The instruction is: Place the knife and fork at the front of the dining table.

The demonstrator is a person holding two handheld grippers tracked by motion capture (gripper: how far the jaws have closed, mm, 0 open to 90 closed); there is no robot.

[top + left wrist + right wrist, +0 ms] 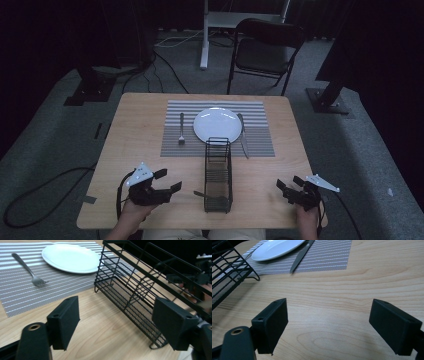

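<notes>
A black wire rack, long and narrow with a fine mesh floor and open barred sides, stands on the pale wood-grain table between the two grippers, its far end resting on the near edge of the striped woven mat. In the high view a dark utensil pokes out of the rack's near end toward the left; what kind it is cannot be told. On the mat, grey with thin white lines, sits a round, glossy white plate, with a metal fork to its left, tines toward the person, and a metal knife to its right, the blade running off the mat's near edge. The left gripper is held low over the near left of the table, its jaws pointing right toward the rack and standing wide apart with nothing between them; in the left gripper view the flat, matte black pads frame bare wood and the rack's side. The right gripper is held near the table's near right corner, angled up and left, also spread wide and empty; its own view shows the pads over bare wood, with the knife tip and plate rim beyond. Each gripper carries a pale three-cornered plate on top and a trailing cable. No writing can be read on anything.
</notes>
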